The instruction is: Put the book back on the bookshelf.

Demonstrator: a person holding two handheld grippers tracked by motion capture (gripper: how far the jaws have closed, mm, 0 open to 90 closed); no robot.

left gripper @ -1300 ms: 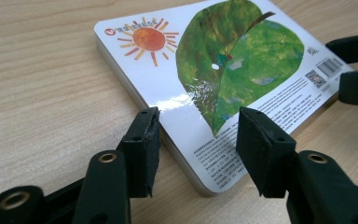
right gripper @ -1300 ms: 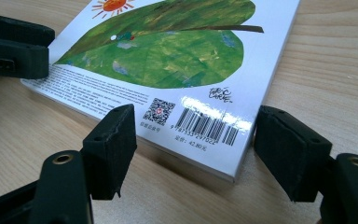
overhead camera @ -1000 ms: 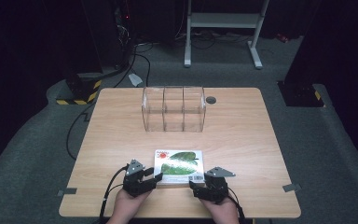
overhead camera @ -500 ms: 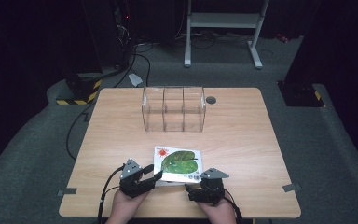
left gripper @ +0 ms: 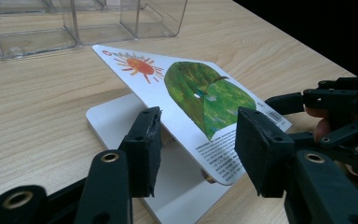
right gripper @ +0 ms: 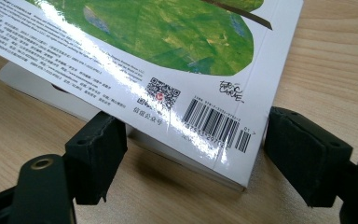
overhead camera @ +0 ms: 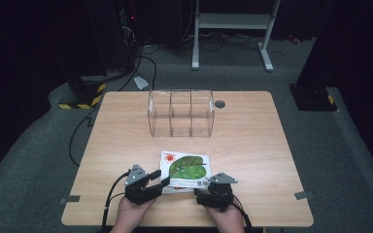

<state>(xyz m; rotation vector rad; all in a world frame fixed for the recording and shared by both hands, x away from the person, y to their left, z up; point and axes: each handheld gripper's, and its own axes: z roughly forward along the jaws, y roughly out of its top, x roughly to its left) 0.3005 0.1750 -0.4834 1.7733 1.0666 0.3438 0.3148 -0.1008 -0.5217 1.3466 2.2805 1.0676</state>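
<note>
One picture book is lying near the table's front edge, its back cover, with a green leaf and a sun, already tilting up off the white pages. Opening looks just begun; the cover is not yet turned over. The left gripper is straddling the raised cover with jaws apart, and the right gripper is bracketing the barcode corner, jaws likewise open. One clear three-compartment organizer is standing toward the far edge.
</note>
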